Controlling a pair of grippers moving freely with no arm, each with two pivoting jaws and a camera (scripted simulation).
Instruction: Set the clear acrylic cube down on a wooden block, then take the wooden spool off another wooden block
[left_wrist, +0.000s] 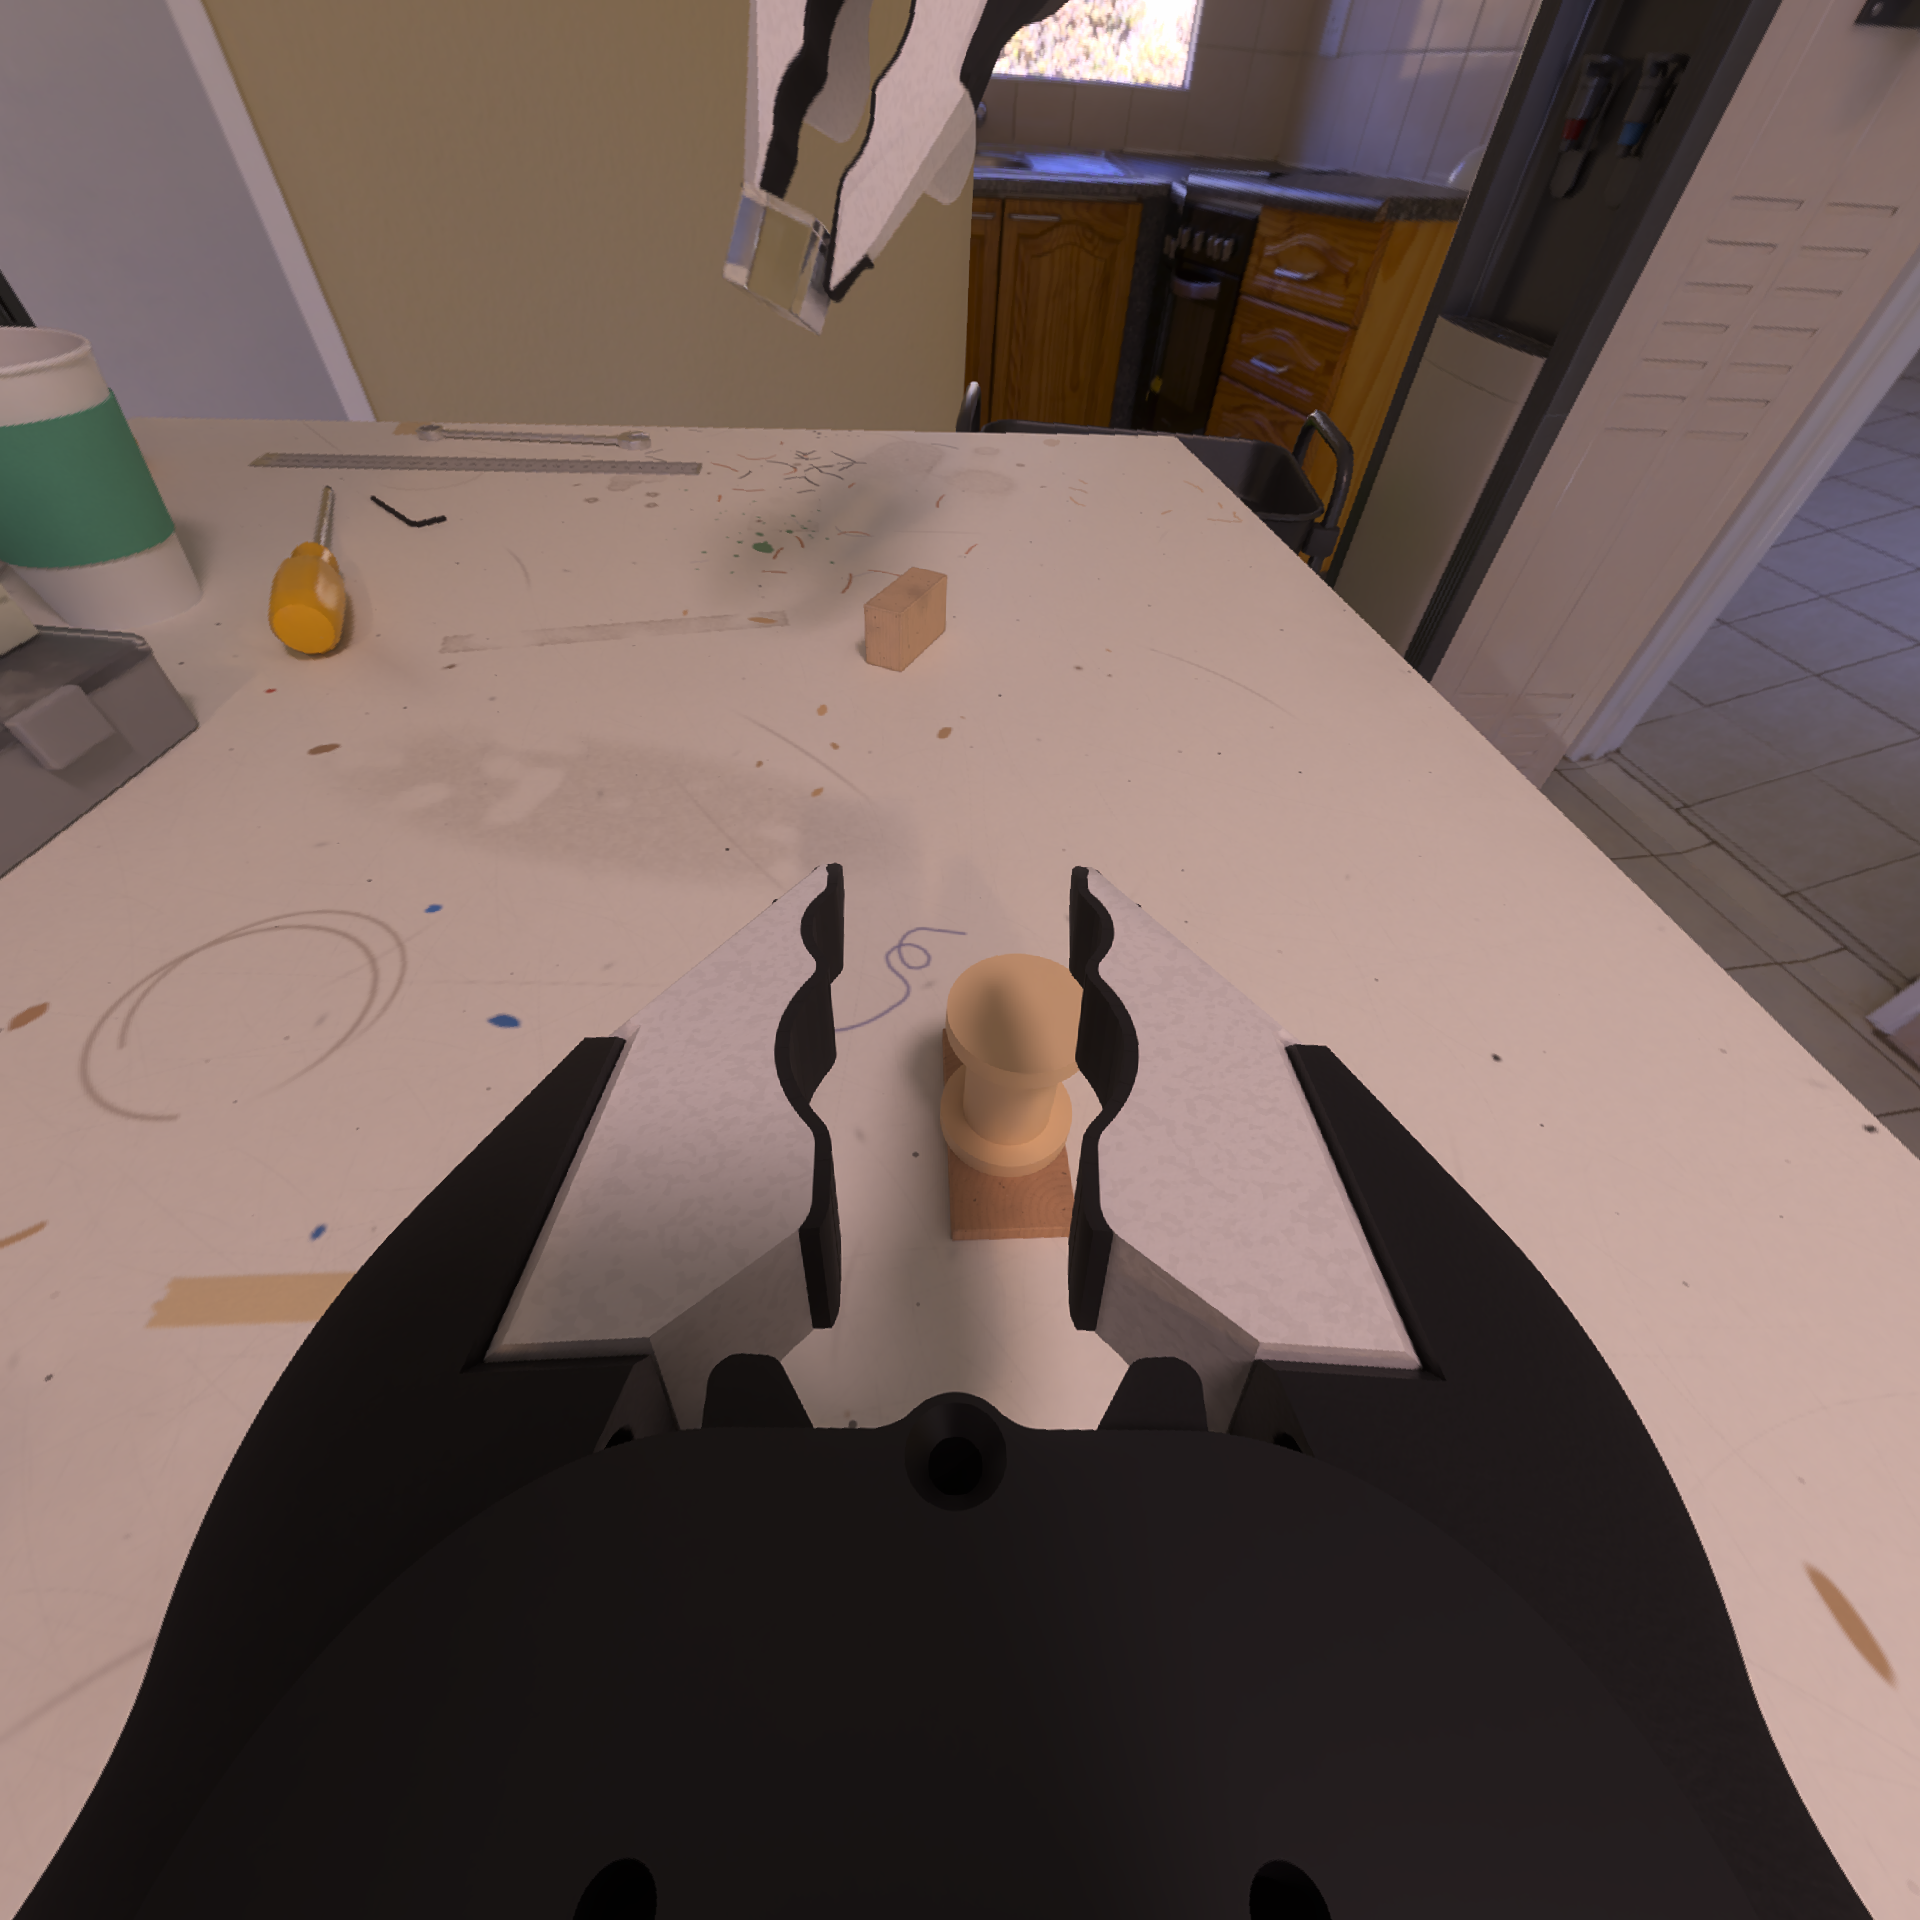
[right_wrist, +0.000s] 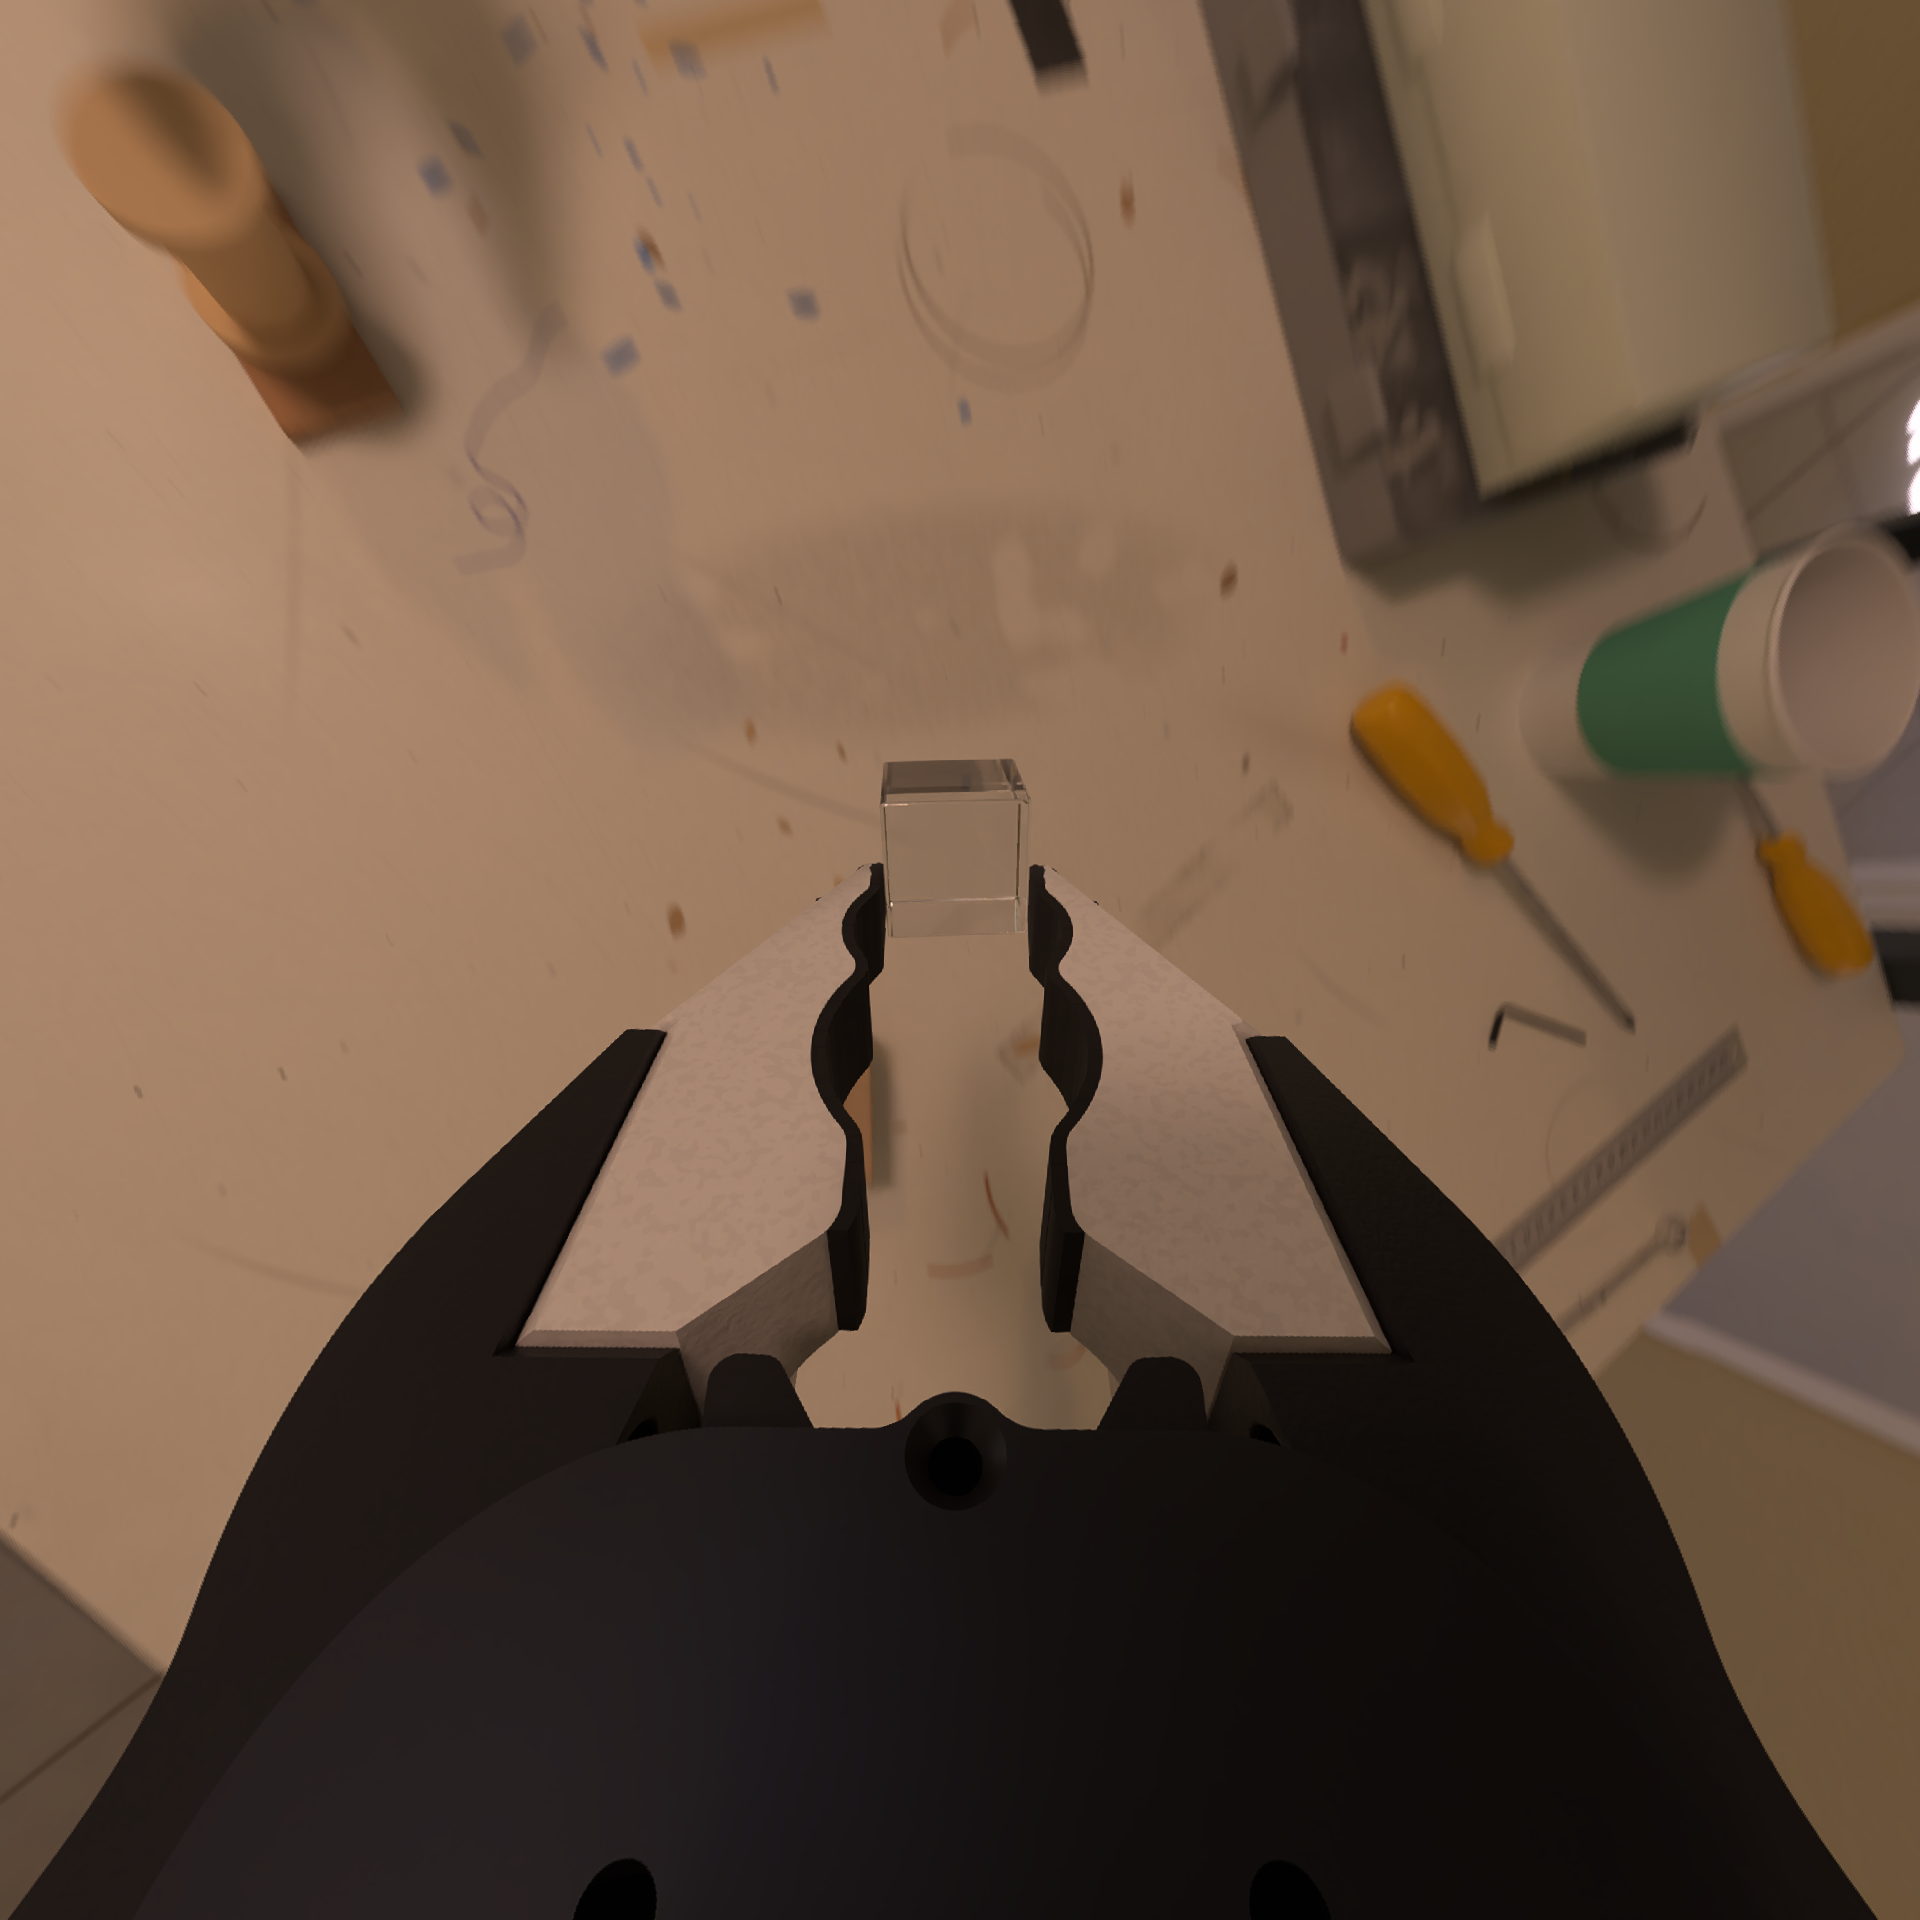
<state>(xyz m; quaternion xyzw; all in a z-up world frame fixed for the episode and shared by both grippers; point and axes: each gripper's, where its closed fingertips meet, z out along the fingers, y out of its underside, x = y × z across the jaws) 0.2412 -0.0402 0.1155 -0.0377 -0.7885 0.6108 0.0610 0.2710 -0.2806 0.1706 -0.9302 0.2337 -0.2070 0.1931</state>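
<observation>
Above the paint-flecked white table (left_wrist: 1195, 790), my right gripper (right_wrist: 954, 883) clamped the clear acrylic cube (right_wrist: 953, 844) | my left gripper (left_wrist: 956, 883) gaped around the pale wooden spool (left_wrist: 1010, 1049), upright on its square wooden block (left_wrist: 1008, 1200) | bare wooden block (left_wrist: 904, 617) at 12 o'clock.

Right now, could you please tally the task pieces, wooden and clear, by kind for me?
Wooden spool: 1
Wooden blocks: 2
Clear acrylic cube: 1
Total: 4
</observation>
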